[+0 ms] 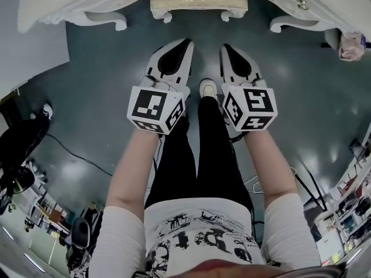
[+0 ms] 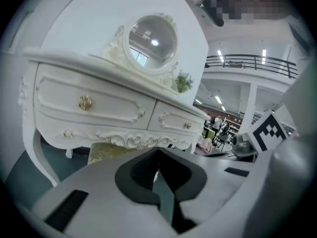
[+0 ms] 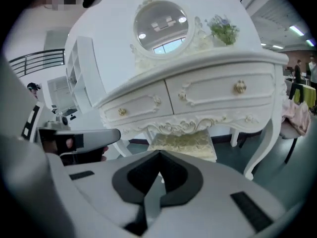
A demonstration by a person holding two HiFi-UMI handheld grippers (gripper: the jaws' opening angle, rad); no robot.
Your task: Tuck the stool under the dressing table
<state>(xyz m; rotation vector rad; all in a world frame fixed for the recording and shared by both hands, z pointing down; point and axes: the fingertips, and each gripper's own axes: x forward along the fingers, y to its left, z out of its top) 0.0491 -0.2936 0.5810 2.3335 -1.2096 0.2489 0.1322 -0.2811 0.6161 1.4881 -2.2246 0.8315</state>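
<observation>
The white carved dressing table (image 1: 69, 2) spans the top of the head view. The stool (image 1: 199, 4), white-legged with a pale yellow-green cushion, stands under its middle between the curved legs. My left gripper (image 1: 186, 41) and right gripper (image 1: 225, 47) hang side by side over the floor, short of the stool and touching nothing. Both are shut and hold nothing. In the left gripper view the stool cushion (image 2: 106, 152) shows below the drawers, beyond the left gripper (image 2: 158, 152). The right gripper view has the stool cushion (image 3: 184, 143) just past the right gripper (image 3: 159, 155).
A round mirror (image 2: 152, 41) and a small plant (image 2: 183, 81) sit on the table top. The person's white shoe (image 1: 207, 88) is on the dark floor between the grippers. A cable (image 1: 81, 155) runs at left, a pink cloth (image 1: 351, 45) lies at right.
</observation>
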